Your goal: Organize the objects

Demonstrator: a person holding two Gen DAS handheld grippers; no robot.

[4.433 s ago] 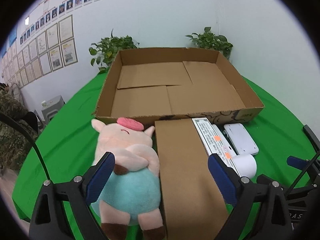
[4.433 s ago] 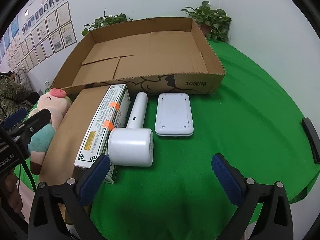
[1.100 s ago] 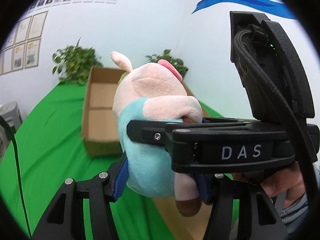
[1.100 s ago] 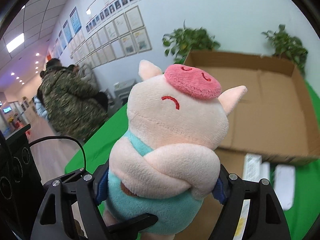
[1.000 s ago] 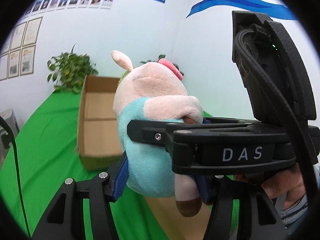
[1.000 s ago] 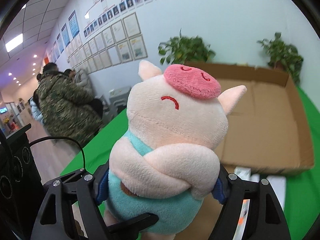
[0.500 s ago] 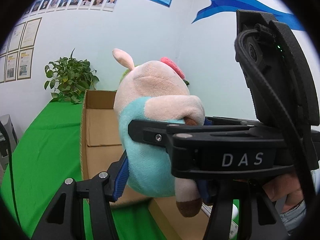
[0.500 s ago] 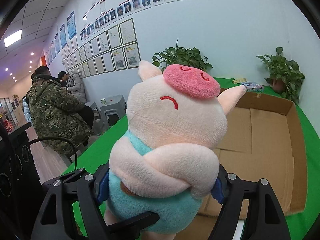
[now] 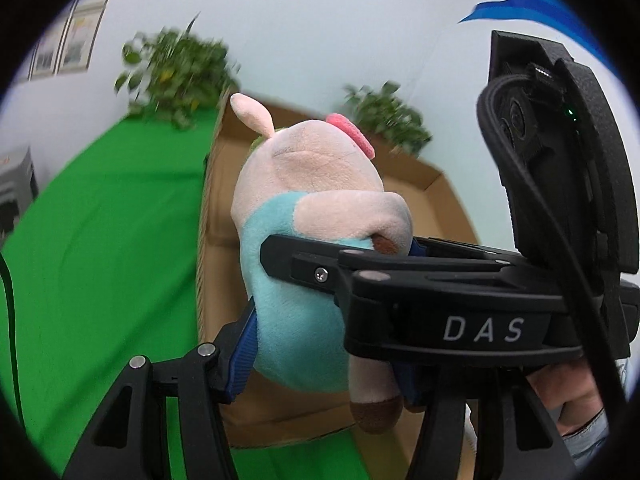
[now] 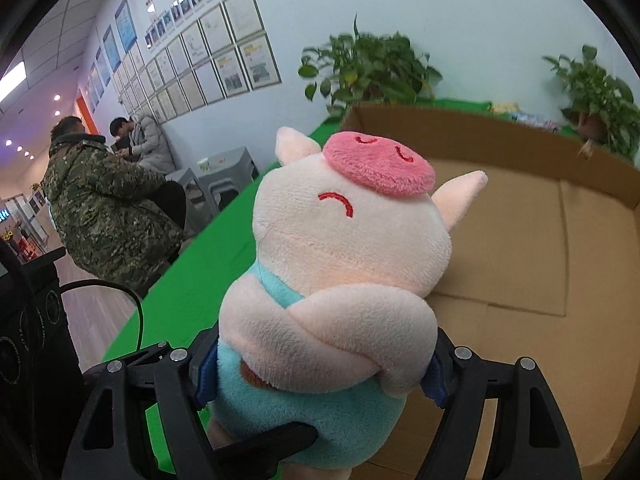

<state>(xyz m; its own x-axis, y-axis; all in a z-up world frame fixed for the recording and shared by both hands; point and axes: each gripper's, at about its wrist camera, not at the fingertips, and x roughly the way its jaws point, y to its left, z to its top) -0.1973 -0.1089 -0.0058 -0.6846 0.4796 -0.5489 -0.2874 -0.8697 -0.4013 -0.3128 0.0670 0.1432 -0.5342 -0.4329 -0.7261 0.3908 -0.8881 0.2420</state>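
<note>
Bright room, round bendy pictures

My two cameras show soft, even light with hardly any shadows. The plants [image 9: 176, 68] look smeared and fuzzy. The edges curve and go black. Little ceiling lights [image 10: 12, 76] glow on the far left. The pig [image 10: 340, 272] looks sharp.

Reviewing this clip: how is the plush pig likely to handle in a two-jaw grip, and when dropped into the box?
The plush pig probably squashes: its teal belly bulges around the right gripper and left gripper. It looks light, held upright by the belly alone. Released over the cardboard box, it would likely flop, not roll.
</note>
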